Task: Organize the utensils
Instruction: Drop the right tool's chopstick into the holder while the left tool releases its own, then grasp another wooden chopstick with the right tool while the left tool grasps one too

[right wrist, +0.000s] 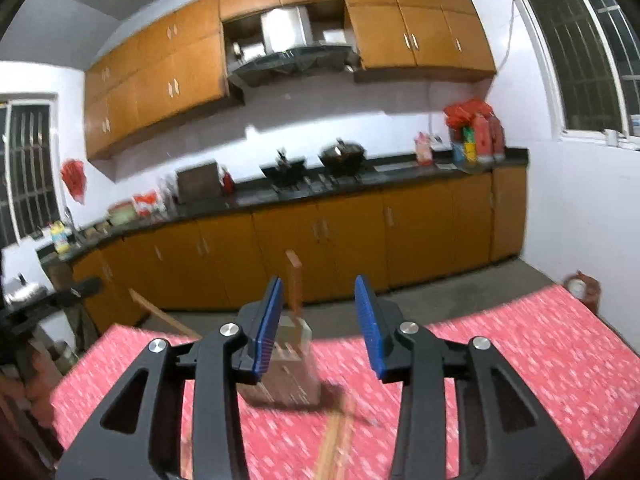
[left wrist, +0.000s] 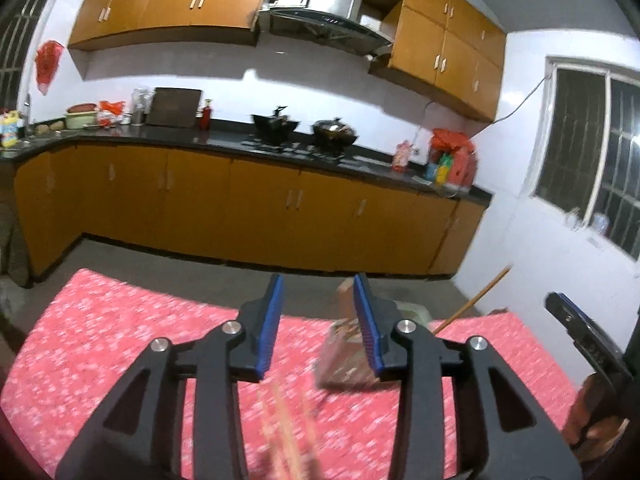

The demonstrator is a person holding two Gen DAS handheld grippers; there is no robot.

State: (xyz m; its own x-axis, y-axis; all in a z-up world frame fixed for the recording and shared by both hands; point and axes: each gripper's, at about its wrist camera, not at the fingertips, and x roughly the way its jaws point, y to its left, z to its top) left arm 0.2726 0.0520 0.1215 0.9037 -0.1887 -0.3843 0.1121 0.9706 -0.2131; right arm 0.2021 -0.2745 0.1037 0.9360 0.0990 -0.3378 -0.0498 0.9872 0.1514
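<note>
Red cloth with little white specks covers the table (left wrist: 120, 340), and the job of tidying looks like it has only just begun. Near the middle of the table stands a clear holder (right wrist: 294, 364) for the utensils. One wooden-handled thing (right wrist: 295, 280) already stands up in it, and there may be more sticks inside, but the picture is too blurry to be sure. So a small part seems done. On the cloth in front of the holder lie some long wooden sticks that look like chopsticks (left wrist: 286, 432). They are loose and not put away yet, so I think they are what is left. From the right camera a blurry wooden stick (right wrist: 336, 436) lies on the cloth just in front of the holder too. The left gripper (left wrist: 318, 320) hangs above the table with its blue jaws wide apart, and nothing is between them. The right gripper (right wrist: 320, 322) is just the same, wide apart with nothing in its grip, and the holder sits ahead of it, partly behind its left jaw. I guess the next move is to go down, pinch the loose sticks and drop them in the holder. They are thin and lie flat, so they may be hard to pick up. Behind the table are orange cupboards (left wrist: 260, 208) and a dark counter with two black pots (right wrist: 316, 162).
</note>
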